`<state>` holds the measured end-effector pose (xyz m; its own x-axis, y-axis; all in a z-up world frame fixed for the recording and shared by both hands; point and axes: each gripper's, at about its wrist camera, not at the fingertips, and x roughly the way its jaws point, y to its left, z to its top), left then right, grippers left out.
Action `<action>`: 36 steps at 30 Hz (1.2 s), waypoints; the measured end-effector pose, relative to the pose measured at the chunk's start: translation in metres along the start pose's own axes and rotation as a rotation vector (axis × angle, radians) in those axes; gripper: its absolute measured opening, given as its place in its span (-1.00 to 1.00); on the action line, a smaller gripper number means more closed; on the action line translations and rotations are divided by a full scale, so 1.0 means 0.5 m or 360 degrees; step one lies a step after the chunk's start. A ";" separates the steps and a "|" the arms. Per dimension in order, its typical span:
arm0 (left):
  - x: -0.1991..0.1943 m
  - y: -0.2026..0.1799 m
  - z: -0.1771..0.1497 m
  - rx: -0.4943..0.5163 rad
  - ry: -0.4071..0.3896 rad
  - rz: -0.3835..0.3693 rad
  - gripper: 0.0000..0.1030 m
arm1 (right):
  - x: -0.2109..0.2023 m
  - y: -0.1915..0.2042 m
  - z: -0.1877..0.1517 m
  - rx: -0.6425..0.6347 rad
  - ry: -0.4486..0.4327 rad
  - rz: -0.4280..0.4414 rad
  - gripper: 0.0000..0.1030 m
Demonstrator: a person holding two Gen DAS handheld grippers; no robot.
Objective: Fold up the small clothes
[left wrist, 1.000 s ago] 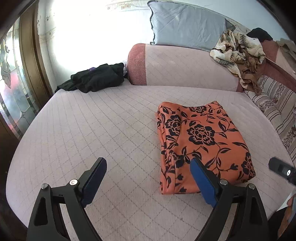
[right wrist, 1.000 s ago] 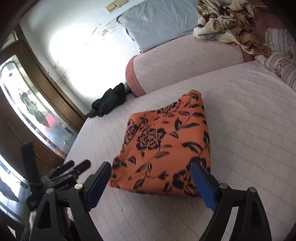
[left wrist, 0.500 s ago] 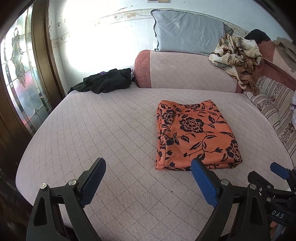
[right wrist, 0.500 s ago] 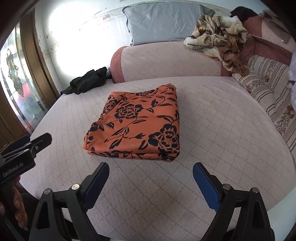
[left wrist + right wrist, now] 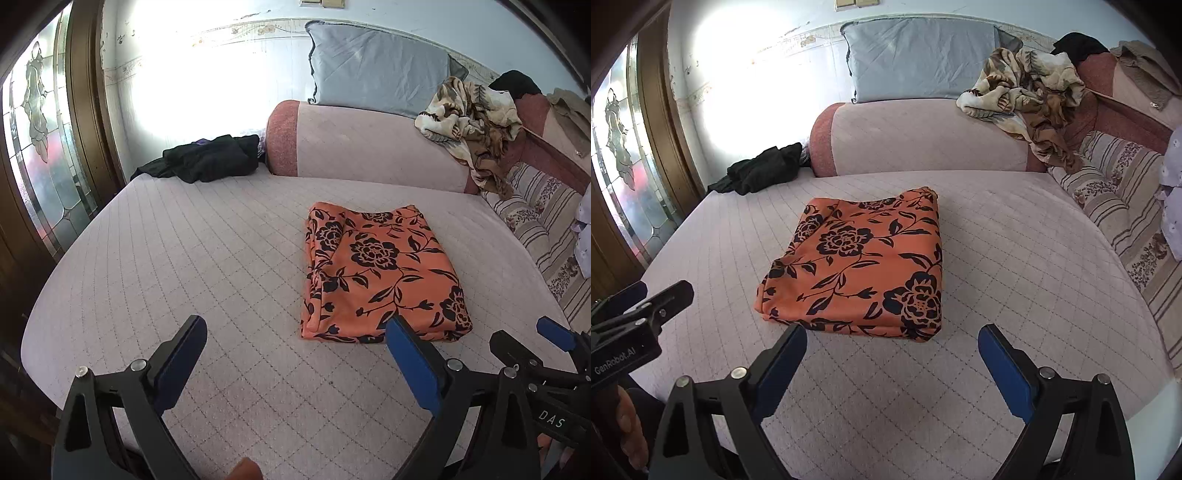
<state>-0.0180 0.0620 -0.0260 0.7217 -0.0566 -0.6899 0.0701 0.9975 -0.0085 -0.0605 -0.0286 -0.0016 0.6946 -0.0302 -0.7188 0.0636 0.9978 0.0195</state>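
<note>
An orange garment with black flowers lies folded into a flat rectangle on the pink quilted bed. My left gripper hovers open above the bed, short of the garment's near edge and a little to its left, with nothing between its blue pads. My right gripper is also open and holds nothing, just short of the garment's near edge. Each gripper shows in the other's view: the right one at the right edge and the left one at the left edge.
Crumpled black clothes lie at the bed's far left corner. A pink bolster and a grey pillow line the back. A patterned blanket is heaped at the back right above a striped cushion. A glass door stands on the left.
Both grippers have drawn back from the garment toward the bed's near edge, and the right one has rolled level. The folded garment has stayed where it lay.
</note>
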 end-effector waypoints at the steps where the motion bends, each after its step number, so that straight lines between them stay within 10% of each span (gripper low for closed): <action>1: 0.002 0.000 0.000 -0.0003 0.0006 -0.0002 0.89 | 0.001 0.000 0.000 0.0004 0.0002 -0.0001 0.86; 36: 0.004 -0.022 0.009 0.0027 -0.0014 -0.0042 0.89 | 0.026 0.027 0.014 -0.0120 0.0058 -0.0023 0.86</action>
<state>-0.0140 0.0505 -0.0240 0.7256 -0.0833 -0.6830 0.1008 0.9948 -0.0142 -0.0458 -0.0157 -0.0057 0.6674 -0.0437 -0.7434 0.0180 0.9989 -0.0425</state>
